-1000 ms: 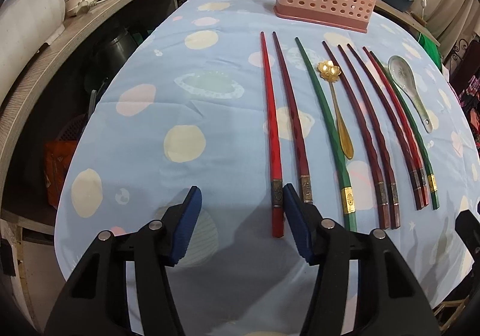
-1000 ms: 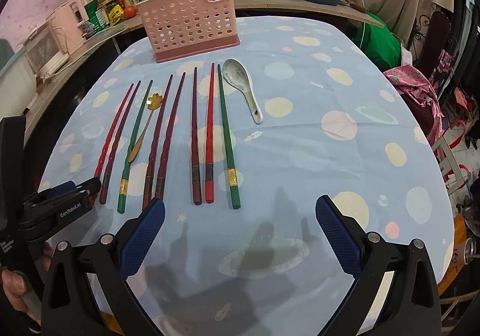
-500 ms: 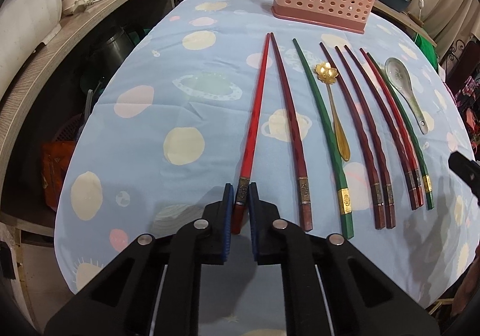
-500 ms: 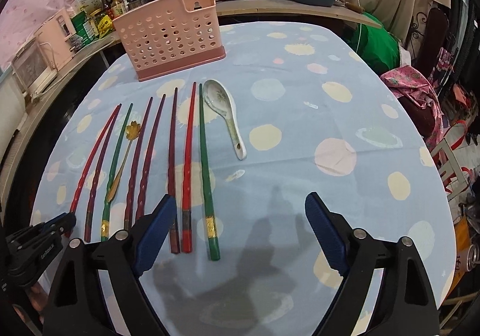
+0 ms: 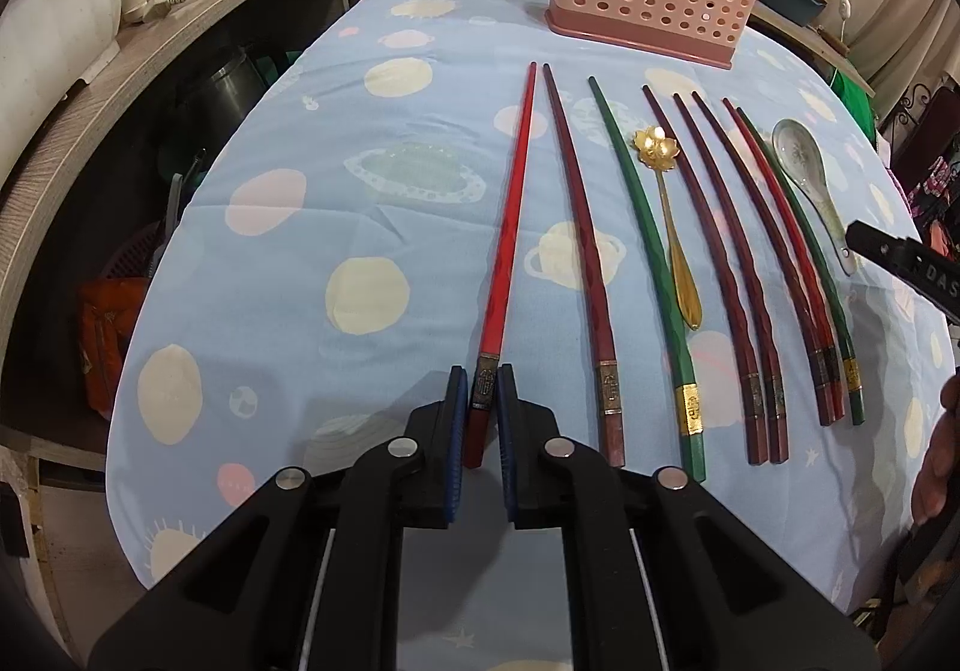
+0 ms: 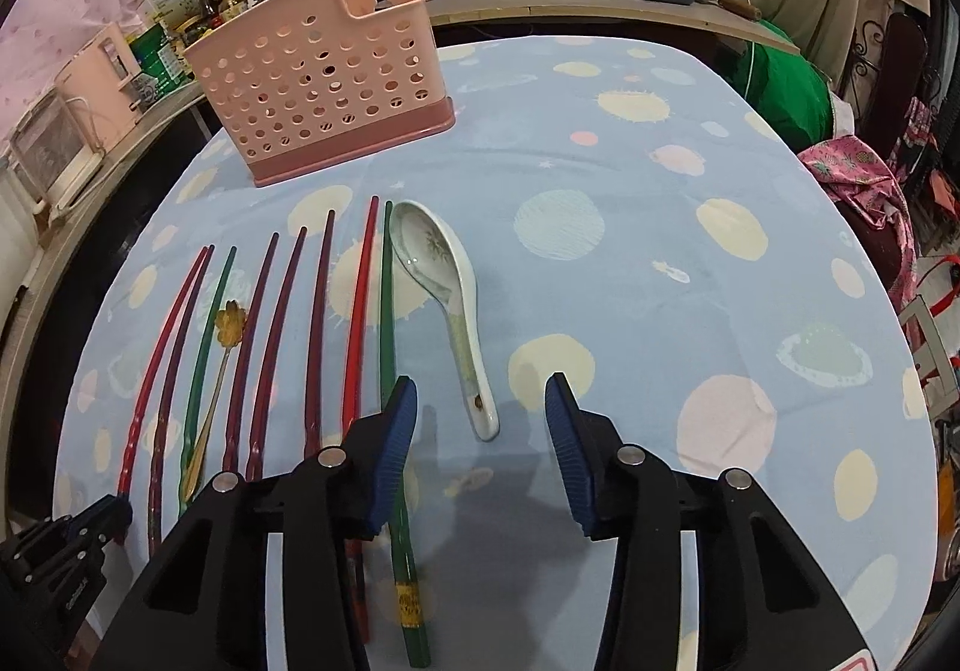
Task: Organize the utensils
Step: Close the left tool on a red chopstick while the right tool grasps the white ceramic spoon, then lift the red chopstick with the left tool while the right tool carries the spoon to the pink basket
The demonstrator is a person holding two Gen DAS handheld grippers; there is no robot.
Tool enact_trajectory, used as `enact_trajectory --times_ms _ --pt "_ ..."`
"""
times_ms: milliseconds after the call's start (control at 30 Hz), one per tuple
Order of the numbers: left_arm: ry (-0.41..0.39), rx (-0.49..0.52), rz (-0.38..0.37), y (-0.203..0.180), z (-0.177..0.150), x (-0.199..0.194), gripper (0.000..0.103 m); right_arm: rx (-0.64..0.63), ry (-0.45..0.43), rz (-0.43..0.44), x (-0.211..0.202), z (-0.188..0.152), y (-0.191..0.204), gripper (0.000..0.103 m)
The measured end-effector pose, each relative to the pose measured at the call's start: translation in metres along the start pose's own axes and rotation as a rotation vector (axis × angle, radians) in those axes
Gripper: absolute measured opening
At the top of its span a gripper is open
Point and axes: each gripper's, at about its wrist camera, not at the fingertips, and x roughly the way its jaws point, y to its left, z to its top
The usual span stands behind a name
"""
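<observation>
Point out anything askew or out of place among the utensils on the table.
The bright red chopstick slants toward its dark red neighbour at the tips, its near end clamped in the left gripper. The gold spoon lies among the chopsticks.

left gripper (image 5: 481, 401) fingers clamp the red chopstick (image 5: 507, 239) (near its banded end); others lie alongside

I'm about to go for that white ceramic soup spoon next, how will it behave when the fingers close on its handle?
The ceramic spoon looks glazed and glossy, so it may slip between the right gripper fingers. Its bowl is far bigger than the handle, so it will probably tip bowl-down if lifted. Being ceramic, it could chip if dropped.
</observation>
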Motion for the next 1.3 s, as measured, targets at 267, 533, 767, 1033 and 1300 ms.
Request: enact_trajectory --times_ms 267,533,767,1033,1300 --pt "0.002 -0.008 -0.007 0.001 0.000 0.000 0.010 0.003 0.035 0.002 0.019 0.002 -0.001 0.016" --pt "0.013 -0.014 -0.025 0.004 0.000 -0.002 0.009 0.005 0.028 0.021 0.015 -0.004 -0.002 0.009" --pt "-0.033 -0.031 -0.027 0.011 0.001 -0.022 0.007 0.022 -0.033 0.032 -0.020 -0.006 -0.005 0.006" --pt "-0.114 -0.057 -0.048 0.017 0.014 -0.060 0.007 0.044 -0.125 0.032 -0.066 0.000 -0.013 0.007" --pt "-0.229 -0.056 -0.073 0.011 0.047 -0.099 0.007 0.049 -0.165 0.033 -0.088 0.005 -0.017 0.007"
